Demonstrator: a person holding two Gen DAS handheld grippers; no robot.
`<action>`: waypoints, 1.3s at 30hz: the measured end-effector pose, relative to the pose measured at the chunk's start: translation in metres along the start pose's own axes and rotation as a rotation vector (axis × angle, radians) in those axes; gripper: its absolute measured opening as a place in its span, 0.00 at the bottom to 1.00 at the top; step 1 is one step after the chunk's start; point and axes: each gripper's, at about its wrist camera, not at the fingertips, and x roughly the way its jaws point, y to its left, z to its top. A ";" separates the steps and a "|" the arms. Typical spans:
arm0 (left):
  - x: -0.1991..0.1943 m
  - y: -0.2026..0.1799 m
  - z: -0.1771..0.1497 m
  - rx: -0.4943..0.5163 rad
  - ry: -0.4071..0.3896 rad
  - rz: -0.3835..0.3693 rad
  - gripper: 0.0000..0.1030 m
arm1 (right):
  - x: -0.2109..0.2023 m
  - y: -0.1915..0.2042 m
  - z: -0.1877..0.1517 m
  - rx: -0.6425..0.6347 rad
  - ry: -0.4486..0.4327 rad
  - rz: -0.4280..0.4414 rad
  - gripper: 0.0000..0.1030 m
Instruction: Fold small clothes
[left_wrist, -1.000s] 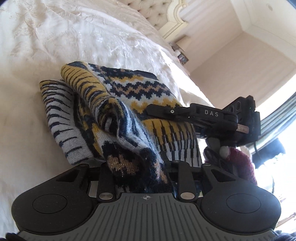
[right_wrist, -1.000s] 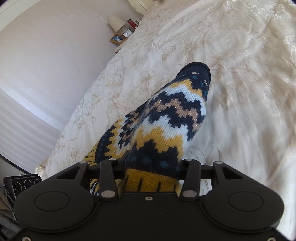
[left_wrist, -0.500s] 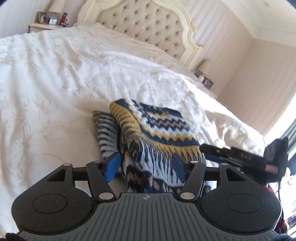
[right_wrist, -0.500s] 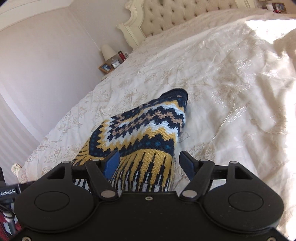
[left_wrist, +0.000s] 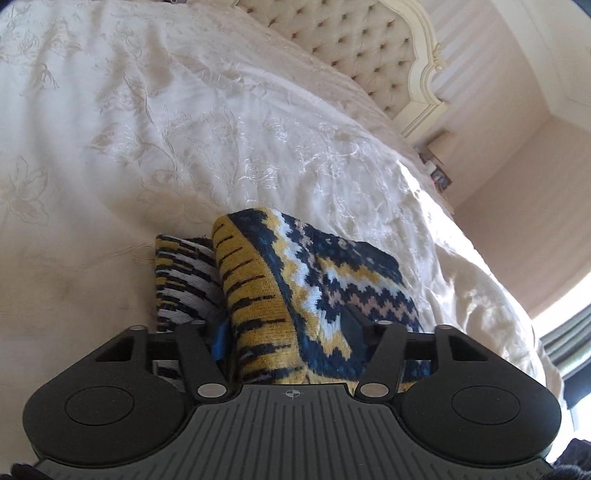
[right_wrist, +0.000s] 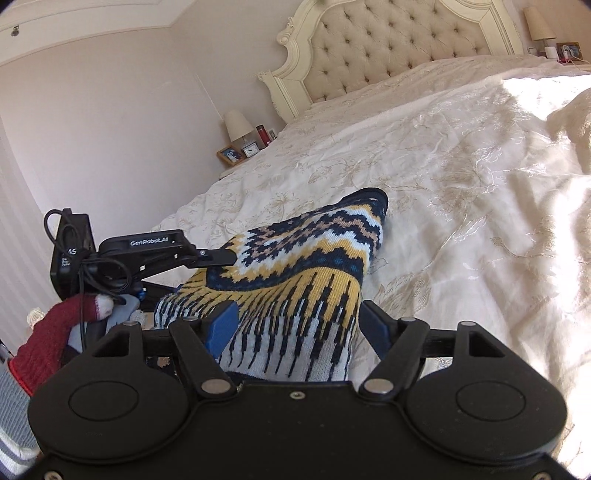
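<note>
A knitted garment (left_wrist: 332, 273) in navy, yellow and white zigzags lies folded in a thick bundle on the cream bedspread (left_wrist: 184, 129). My left gripper (left_wrist: 286, 332) is open, its blue pads standing either side of the bundle's near end. In the right wrist view the same garment (right_wrist: 314, 243) lies ahead, and my right gripper (right_wrist: 299, 323) is open around its striped hem. The left gripper's fingertip (right_wrist: 221, 256) rests against the bundle's left side. Whether any pad presses the fabric is hidden.
A tufted headboard (right_wrist: 388, 48) stands at the far end of the bed. A nightstand with a lamp (right_wrist: 236, 125) and small items is beside it. A hand in a red knitted sleeve (right_wrist: 48, 339) holds the left gripper. A bright window (left_wrist: 565, 306) is at right.
Both grippers were shut on the garment a second ago and have opened. The garment has settled into a folded bundle on the bed, and both grippers now sit low around it.
</note>
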 end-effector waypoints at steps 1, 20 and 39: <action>-0.001 0.002 -0.002 -0.018 -0.017 0.016 0.16 | -0.001 0.001 -0.001 -0.008 0.000 0.002 0.72; -0.025 0.023 -0.017 0.075 -0.084 0.066 0.16 | 0.080 0.017 0.043 -0.133 0.033 -0.018 0.28; -0.066 -0.044 -0.065 0.481 -0.191 0.199 0.38 | 0.110 -0.001 0.013 -0.064 0.085 -0.032 0.26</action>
